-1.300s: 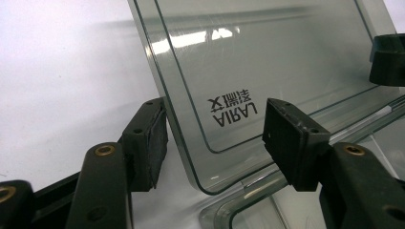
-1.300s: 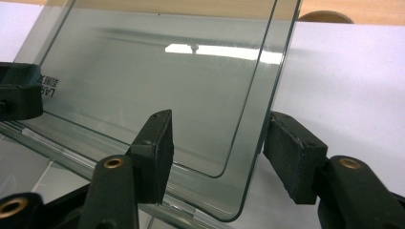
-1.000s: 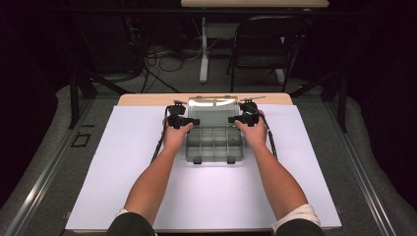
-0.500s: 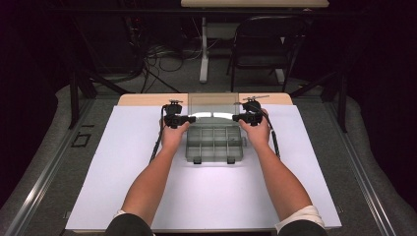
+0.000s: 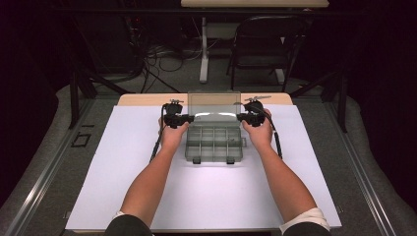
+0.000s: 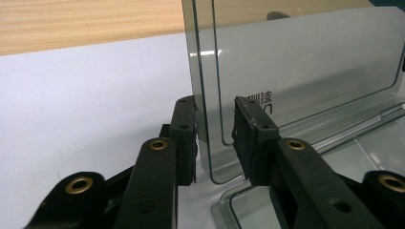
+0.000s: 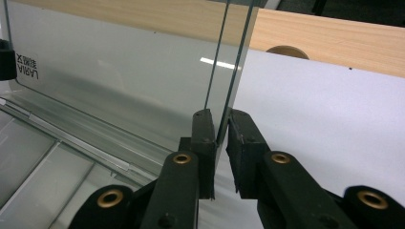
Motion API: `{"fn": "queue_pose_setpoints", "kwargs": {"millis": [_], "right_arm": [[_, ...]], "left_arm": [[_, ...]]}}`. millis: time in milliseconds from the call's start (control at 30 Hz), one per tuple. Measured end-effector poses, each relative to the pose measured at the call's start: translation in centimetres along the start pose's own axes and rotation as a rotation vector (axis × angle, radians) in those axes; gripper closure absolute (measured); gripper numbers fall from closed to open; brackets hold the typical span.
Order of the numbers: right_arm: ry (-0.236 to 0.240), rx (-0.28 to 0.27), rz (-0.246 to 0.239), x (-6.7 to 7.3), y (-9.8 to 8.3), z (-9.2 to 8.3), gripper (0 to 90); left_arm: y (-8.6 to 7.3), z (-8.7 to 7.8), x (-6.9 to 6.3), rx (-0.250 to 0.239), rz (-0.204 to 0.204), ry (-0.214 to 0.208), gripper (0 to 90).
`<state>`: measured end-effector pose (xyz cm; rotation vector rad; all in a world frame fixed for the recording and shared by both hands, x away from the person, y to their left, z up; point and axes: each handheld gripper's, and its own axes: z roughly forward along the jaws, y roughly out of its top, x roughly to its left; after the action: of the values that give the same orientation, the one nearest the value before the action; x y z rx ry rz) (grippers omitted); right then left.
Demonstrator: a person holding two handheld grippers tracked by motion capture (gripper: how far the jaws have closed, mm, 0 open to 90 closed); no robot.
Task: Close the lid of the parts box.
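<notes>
A clear grey compartment box (image 5: 214,143) sits on the white sheet, its lid (image 5: 215,102) standing upright at the back. My left gripper (image 5: 189,118) is at the lid's left edge. In the left gripper view the lid (image 6: 305,71) passes between the jaws of the left gripper (image 6: 215,124), which have just been closing. One pad lies against it and a gap shows at the other. My right gripper (image 5: 241,117) is at the lid's right edge. In the right gripper view the right gripper (image 7: 220,129) has been closing too, and both pads pinch the lid (image 7: 119,81).
The white sheet (image 5: 206,196) covers most of the table, and a strip of bare wood (image 5: 142,100) shows along its far edge. A dark chair (image 5: 265,44) and floor cables (image 5: 162,54) lie beyond the table. Both forearms reach in from the bottom edge.
The lid has swung up from a low tilt to upright. Both hands have stayed at its two side edges.
</notes>
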<state>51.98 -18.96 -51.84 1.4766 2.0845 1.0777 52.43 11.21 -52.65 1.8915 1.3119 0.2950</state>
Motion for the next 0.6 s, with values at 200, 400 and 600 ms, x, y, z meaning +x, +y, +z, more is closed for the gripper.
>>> {"fn": "queue_pose_setpoints", "kwargs": {"millis": [200,400,600], "right_arm": [[0.0,-0.017,0.0,0.06,-0.25,-0.22,83.0],[-0.012,-0.036,-0.021,0.22,-0.47,-0.3,83.2],[-0.019,-0.052,-0.033,0.37,-0.69,-0.43,83.2]], "left_arm": [[0.0,-0.06,0.03,0.0,0.001,-0.003,71.5],[0.19,-0.15,0.01,-0.011,-0.001,0.002,70.4],[0.85,-0.61,-0.02,-0.04,0.002,0.011,71.7]]}}
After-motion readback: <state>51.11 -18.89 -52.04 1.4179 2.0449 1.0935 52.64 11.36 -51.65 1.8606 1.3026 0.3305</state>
